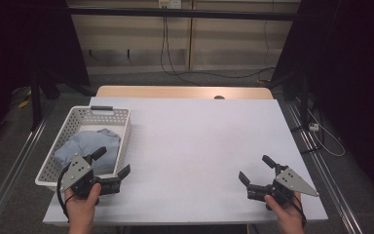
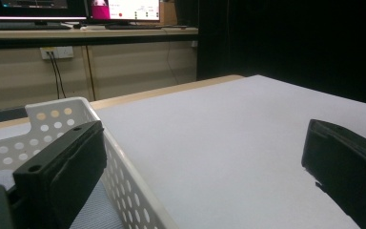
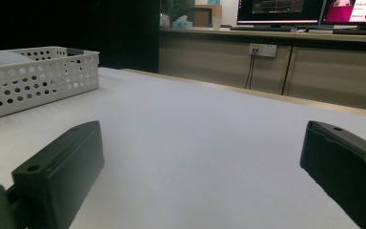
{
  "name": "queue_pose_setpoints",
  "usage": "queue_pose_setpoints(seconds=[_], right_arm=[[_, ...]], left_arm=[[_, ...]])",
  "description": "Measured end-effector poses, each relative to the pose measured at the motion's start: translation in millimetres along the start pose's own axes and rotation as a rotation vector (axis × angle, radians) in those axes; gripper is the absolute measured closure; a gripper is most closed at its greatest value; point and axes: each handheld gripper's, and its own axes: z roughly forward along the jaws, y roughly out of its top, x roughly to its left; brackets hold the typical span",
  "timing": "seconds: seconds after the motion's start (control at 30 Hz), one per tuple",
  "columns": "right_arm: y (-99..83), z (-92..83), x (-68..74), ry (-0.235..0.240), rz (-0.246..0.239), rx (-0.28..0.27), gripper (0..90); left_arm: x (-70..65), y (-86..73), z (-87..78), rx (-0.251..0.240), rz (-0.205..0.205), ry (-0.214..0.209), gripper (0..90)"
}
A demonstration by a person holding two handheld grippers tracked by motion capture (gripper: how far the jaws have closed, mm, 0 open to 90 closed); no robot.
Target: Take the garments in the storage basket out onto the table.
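1. The left gripper [image 1: 111, 165] hovers at the near right corner of the white perforated basket [image 1: 121, 117], its fingers spread wide and holding nothing. One finger sits over the basket's inside, the other over the bare surface [image 1: 195, 141], so the right wall passes between them.
2. The right gripper [image 1: 257, 169] hangs over the near right part of the surface, well apart from the basket, its fingers likewise released and empty.
3. The light blue cloth [image 1: 90, 146] lies crumpled inside the basket, filling its near half; it looks like a garment, though the folds are too bunched to say which kind.
4. Risk: if the left fingers come together where they stand, they would likely pinch the basket wall rather than the cloth, and the light basket could tip or be dragged along.
5. Risk: the basket sits at the left edge of the surface, so a sideways tug could slide it off.
6. Risk: a grip on only a top fold may lift the cloth partway, letting it snag on the rim or the holes and slip free.
7. Risk: the right gripper is too far off to steady the basket at once.
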Motion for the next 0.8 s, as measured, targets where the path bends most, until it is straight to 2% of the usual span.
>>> queue_pose_setpoints(seconds=[0.3, 0.53, 0.73, 0.8], right_arm=[[-0.4, 2.4, -1.3, -0.006, -0.004, 0.004, 0.5], [-0.4, -2.3, -1.4, -0.007, -0.010, 0.006, 0.4], [-0.1, -6.5, -4.1, -0.013, -0.006, 0.004, 0.3], [0.5, -6.0, -4.2, -0.014, 0.003, -0.002, 0.2]], left_arm=[[1.0, 0.8, -0.3, 0.001, -0.018, -0.013, 1.2], [1.6, 5.2, 1.7, 0.000, -0.016, -0.025, 1.2], [1.2, 6.9, 6.0, 0.028, -0.033, -0.040, 1.3], [1.8, 7.6, 4.7, 0.034, -0.025, -0.041, 1.3]])
